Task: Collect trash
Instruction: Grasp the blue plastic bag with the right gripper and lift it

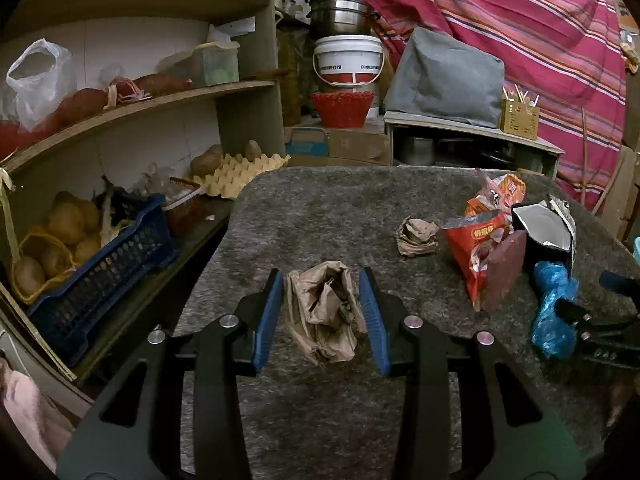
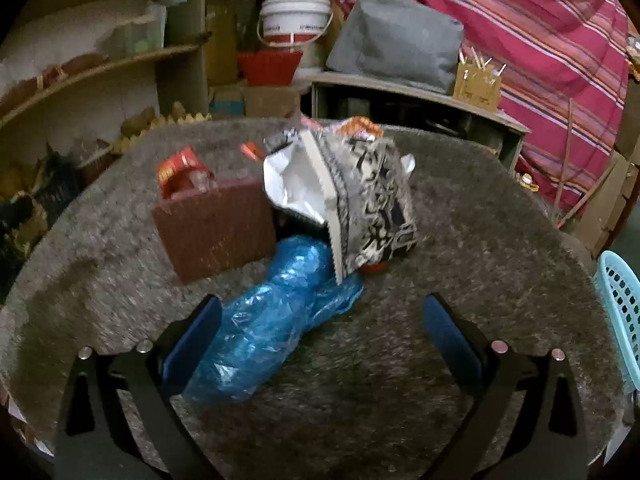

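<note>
My left gripper is shut on a crumpled brown paper wad, which fills the gap between the blue pads. A second paper ball lies farther back on the grey felt table. To the right stands a pile: a red snack packet, a brown ridged block, a black-and-white foil bag and a blue plastic bag. My right gripper is open wide around the near end of the blue bag, whose plastic lies against the left finger only.
Left of the table are wooden shelves with a blue crate of potatoes and an egg tray. A turquoise basket stands at the table's right edge. Behind are a low cabinet, buckets and a striped cloth.
</note>
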Motion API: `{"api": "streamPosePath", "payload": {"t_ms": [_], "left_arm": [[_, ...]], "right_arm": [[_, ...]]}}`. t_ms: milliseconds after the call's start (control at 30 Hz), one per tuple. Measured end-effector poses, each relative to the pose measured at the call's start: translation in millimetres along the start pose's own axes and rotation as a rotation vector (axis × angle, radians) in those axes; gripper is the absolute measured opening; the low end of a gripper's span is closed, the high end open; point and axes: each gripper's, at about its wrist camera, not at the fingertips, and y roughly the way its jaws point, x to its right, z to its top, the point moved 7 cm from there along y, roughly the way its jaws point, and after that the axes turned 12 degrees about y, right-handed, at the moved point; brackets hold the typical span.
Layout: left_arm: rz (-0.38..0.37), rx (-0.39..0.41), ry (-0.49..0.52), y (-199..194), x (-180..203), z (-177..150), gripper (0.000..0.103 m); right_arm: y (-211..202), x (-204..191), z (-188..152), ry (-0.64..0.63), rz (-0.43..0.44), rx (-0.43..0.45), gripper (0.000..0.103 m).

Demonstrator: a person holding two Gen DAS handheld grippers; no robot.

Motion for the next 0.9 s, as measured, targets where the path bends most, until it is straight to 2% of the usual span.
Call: {"api": "streamPosePath", "payload": {"t_ms": [33, 133, 200, 233, 300, 367, 400, 600, 900], "left_arm": [[0.001, 0.0, 0.001, -0.3, 0.6, 0.0, 0.038], [0.001, -0.006, 0.003, 0.8, 1.3, 0.3, 0.038], [-0.004, -0.011, -0.001, 3.7, 1.9, 1.6, 0.038], [-0.005, -0.012, -0.001, 3.9, 2.7, 1.8, 0.038], [-0.003, -0.011, -0.002, 4.1, 2.3, 1.9, 0.038], [-0.006, -0.011, -0.004, 4.3, 2.1, 1.8, 0.038], [-0.007, -0.01, -0.006, 4.5, 3.1, 2.1, 0.038], [-0.007, -0.009, 0.008, 5.2, 9.5, 3.2, 0.038], [-0.033, 0.025, 0.073, -6.7, 46.6, 10.3, 0.039]], "right_arm": [[2.7, -1.4, -1.8, -0.01, -0.004, -0.009, 0.094], [10.5, -4.4, -8.2, -0.022, 0.028, -0.051, 0.077], [13.4, -7.9, -12.5, -0.034, 0.06, -0.077, 0.057], [14.5, -9.6, -14.2, -0.039, 0.072, -0.085, 0.052], [13.7, -13.7, -18.2, -0.052, 0.118, -0.103, 0.033], [10.0, -14.7, -20.1, -0.05, 0.153, -0.108, 0.025], [6.9, -13.7, -20.8, -0.044, 0.176, -0.11, 0.023], [-13.1, 6.2, -27.5, -0.035, 0.255, -0.136, 0.021], [-32.4, 67.7, -37.6, -0.018, 0.241, -0.153, 0.021]]}}
